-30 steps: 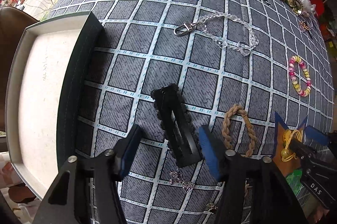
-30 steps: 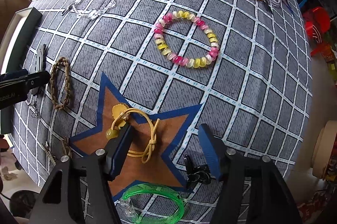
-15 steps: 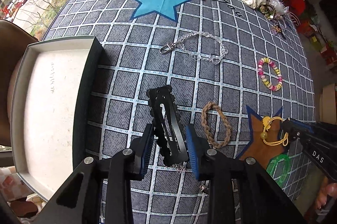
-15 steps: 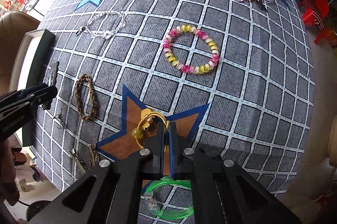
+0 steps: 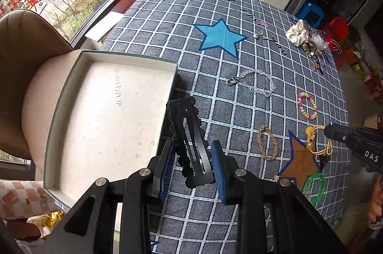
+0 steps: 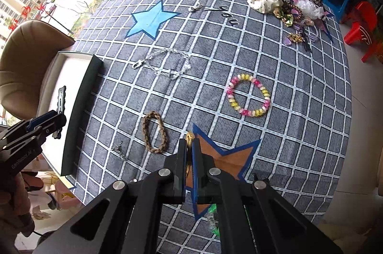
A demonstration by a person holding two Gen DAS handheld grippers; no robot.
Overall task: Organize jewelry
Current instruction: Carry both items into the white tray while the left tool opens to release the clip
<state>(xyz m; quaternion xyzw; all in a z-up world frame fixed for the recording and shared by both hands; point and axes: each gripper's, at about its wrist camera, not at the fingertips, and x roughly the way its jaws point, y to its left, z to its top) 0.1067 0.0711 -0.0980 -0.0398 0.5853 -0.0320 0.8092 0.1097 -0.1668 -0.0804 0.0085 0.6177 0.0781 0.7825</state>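
My left gripper [image 5: 192, 148] is shut on a black scalloped hair clip [image 5: 189, 134], held up in the air at the right wall of the open white-lined box [image 5: 107, 124]. From the right wrist view the same clip [image 6: 61, 98] hangs over the box [image 6: 80, 108] in the left gripper [image 6: 56, 121]. The right gripper [image 6: 189, 144] is shut on a yellow elastic hair tie [image 6: 189, 136], lifted above the brown star patch [image 6: 225, 158]. The left wrist view shows the tie [image 5: 316, 141] dangling from the right gripper [image 5: 334, 132].
On the checked cloth lie a brown braided tie [image 6: 154, 132], a pink-and-yellow bead bracelet [image 6: 249, 95], a crystal chain [image 6: 165, 65], a green bracelet [image 5: 313, 184] and a small earring [image 6: 119, 151]. A heap of scrunchies [image 6: 282, 2] sits far right. A tan chair [image 5: 24, 43] stands left.
Both grippers closed and rose: the left took the black clip off the cloth and carried it toward the box; the right pinched the yellow tie and lifted it off the star.
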